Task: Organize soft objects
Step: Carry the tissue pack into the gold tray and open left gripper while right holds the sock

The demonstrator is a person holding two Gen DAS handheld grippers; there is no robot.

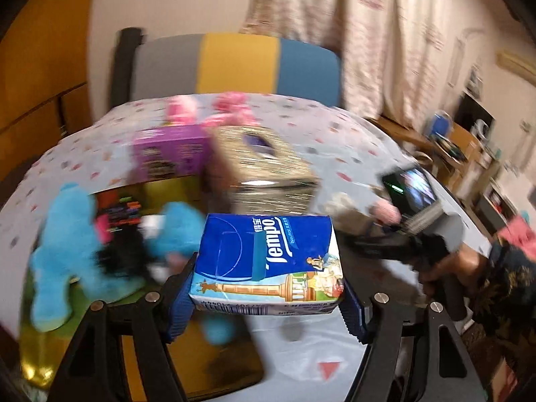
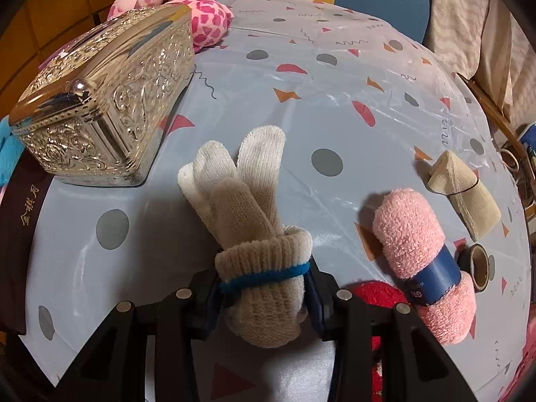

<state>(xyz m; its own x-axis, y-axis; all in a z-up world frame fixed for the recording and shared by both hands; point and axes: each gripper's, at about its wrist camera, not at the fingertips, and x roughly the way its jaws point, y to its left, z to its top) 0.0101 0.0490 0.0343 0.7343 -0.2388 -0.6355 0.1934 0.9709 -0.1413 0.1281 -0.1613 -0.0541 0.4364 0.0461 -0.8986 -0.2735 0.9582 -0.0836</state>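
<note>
My left gripper [image 1: 266,301] is shut on a blue Tempo tissue pack [image 1: 268,254] and holds it above the table, the blue pads pressing its two sides. A blue plush toy [image 1: 63,261] lies to its left on a gold box [image 1: 37,351]. My right gripper [image 2: 266,288] is shut on a rolled bundle of beige knit gloves [image 2: 248,201] tied with a blue band, its tips hanging over the tablecloth. A pink rolled towel [image 2: 412,234] with a blue paper band lies to the right. A pink spotted plush [image 2: 204,16] sits at the far edge.
An ornate silver box [image 2: 100,107] stands at the left, with a purple box [image 1: 167,150] beside it. A beige bandage roll [image 2: 465,187], a tape roll [image 2: 479,264] and a red fluffy item [image 2: 378,294] lie at the right. A chair [image 1: 241,63] stands behind the table.
</note>
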